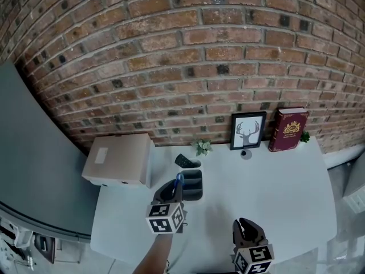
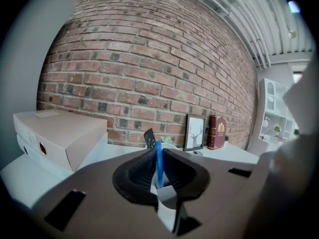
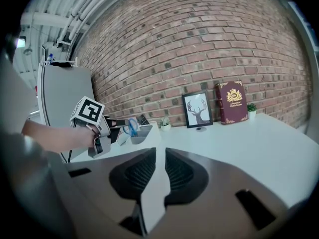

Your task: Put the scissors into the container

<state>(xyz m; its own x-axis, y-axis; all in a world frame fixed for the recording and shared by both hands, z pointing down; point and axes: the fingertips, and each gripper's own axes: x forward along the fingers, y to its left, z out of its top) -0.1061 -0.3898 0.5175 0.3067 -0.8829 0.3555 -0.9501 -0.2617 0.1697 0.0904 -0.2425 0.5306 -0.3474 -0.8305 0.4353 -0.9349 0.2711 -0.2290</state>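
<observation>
Brick wall (image 1: 188,50), red and rough, backs your smooth white table (image 1: 268,187). A tan cardboard box (image 1: 118,158) sits at 9 o'clock from the grey compartmented container (image 1: 193,185). A black-framed deer print (image 1: 247,131) and maroon book (image 1: 288,129) stand toward 1 o'clock. Your left gripper (image 1: 173,190) pinches the blue-handled scissors (image 2: 159,166) at the container's rim. Your right gripper (image 3: 159,176) has its ribbed jaws slightly parted, with nothing between them.

We see soft, even light; the white table (image 1: 274,181) glares mildly, with faint shadows at 6 o'clock. Fisheye bends the brick wall (image 1: 188,50) toward every edge. Gripper views go black at corners; the right gripper (image 3: 159,152) blurs up close.
</observation>
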